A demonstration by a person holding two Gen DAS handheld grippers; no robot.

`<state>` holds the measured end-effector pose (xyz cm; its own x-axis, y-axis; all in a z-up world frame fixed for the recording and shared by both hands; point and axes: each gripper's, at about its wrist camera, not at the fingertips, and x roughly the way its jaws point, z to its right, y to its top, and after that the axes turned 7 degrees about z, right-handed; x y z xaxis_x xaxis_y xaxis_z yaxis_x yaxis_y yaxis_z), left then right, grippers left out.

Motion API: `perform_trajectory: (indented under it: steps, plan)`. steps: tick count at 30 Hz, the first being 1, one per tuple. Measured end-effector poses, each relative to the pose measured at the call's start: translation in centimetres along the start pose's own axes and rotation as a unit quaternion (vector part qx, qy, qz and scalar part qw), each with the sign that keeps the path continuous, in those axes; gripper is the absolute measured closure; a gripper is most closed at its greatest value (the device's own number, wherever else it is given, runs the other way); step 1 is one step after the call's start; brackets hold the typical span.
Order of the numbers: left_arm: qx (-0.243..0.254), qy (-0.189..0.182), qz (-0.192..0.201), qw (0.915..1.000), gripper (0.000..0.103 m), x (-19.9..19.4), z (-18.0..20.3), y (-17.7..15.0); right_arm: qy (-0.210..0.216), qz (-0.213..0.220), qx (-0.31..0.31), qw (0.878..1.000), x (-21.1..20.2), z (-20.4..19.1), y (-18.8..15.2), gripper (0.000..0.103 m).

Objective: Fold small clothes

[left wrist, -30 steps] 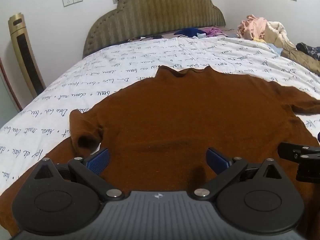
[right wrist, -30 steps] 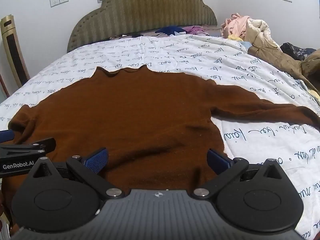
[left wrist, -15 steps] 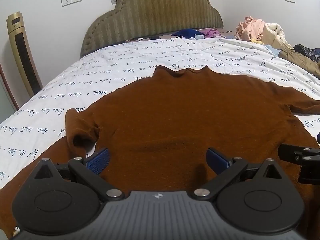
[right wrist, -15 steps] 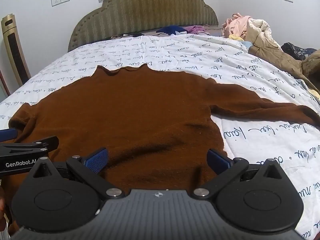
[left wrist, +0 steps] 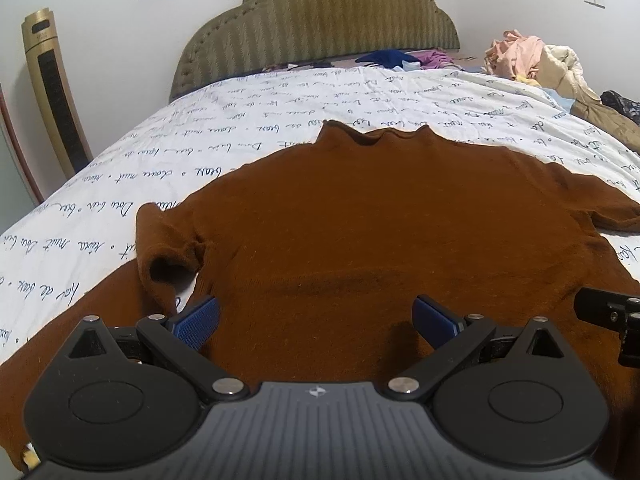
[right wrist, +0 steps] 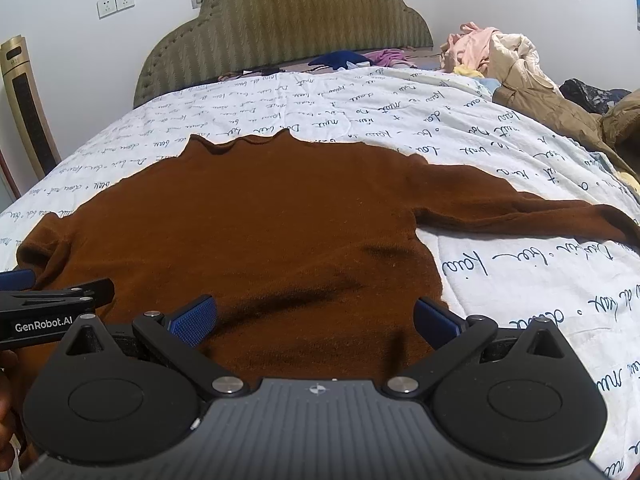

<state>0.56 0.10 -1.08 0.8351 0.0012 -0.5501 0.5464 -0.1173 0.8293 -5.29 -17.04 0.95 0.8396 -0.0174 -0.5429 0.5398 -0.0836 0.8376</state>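
Both grippers' bodies hide the brown sweater hem.

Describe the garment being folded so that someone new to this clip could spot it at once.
Start at the bed with the script-printed white sheet. Spread flat across its near half lies the brown sweater, collar toward the green headboard. Unlike the crumpled clothes pile at the far right, it is one solid rust-brown piece with long sleeves.

Left gripper has eased back and up a touch, so more sweater shows ahead of it and the folded left sleeve sits lower in its view. In the right view, dark creases now cross the hem.
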Motion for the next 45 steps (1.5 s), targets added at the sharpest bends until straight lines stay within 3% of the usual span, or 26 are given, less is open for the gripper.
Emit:
perform_trajectory:
  steps: [38,45]
  plan:
    - [0.013,0.006,0.000,0.9999,0.000,0.07,0.63,-0.33,0.000,0.014,-0.016,1.000,-0.32,-0.25,-0.24,0.000]
    - [0.015,0.006,-0.003,0.9999,0.000,0.20,0.87,-0.30,0.016,0.015,-0.005,1.000,-0.51,0.05,-0.24,0.000]
